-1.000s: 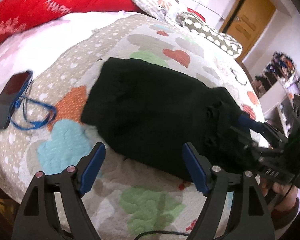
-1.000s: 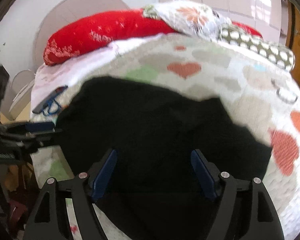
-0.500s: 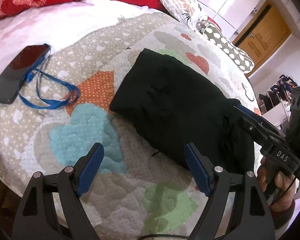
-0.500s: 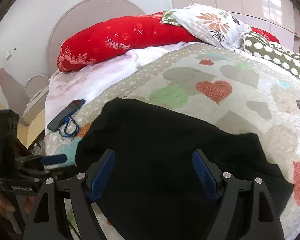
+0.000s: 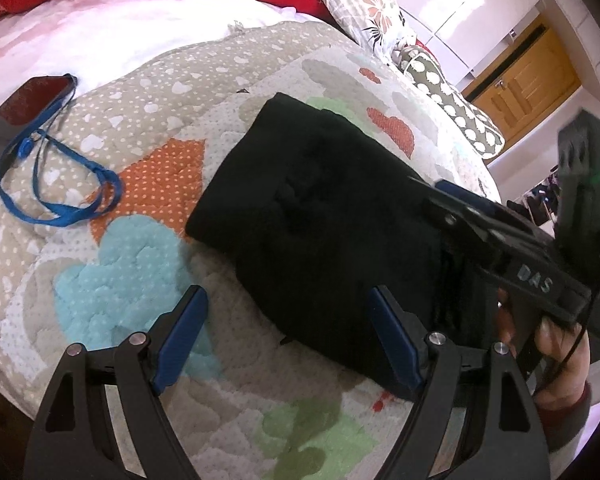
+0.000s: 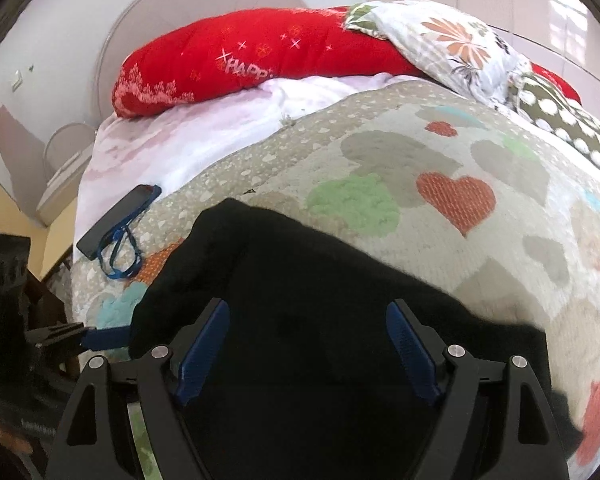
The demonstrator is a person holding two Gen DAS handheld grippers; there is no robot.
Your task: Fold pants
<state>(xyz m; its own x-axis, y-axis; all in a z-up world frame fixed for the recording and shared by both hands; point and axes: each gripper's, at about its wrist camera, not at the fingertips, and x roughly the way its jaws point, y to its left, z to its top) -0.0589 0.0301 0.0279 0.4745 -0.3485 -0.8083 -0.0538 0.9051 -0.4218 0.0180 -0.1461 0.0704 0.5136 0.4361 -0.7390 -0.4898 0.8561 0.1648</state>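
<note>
The black pants (image 5: 324, 208) lie folded in a compact rectangle on the heart-patterned quilt (image 5: 148, 152). They also show in the right wrist view (image 6: 300, 320). My left gripper (image 5: 288, 324) is open and empty, above the quilt at the pants' near edge. My right gripper (image 6: 308, 344) is open and empty, held over the pants; it also appears in the left wrist view (image 5: 452, 196), over the pants' right end. The left gripper shows in the right wrist view (image 6: 100, 336), left of the pants.
A dark phone (image 5: 16, 120) with a blue lanyard (image 5: 60, 184) lies on the quilt's left side. Red pillow (image 6: 240, 60), floral pillow (image 6: 452, 44) and spotted pillow (image 6: 572, 128) sit at the bed's head. A wooden door (image 5: 516, 92) stands beyond the bed.
Both grippers have drawn back and up from the pants. The right gripper's fingers have lifted off the pants' right end. The pants lie still.
</note>
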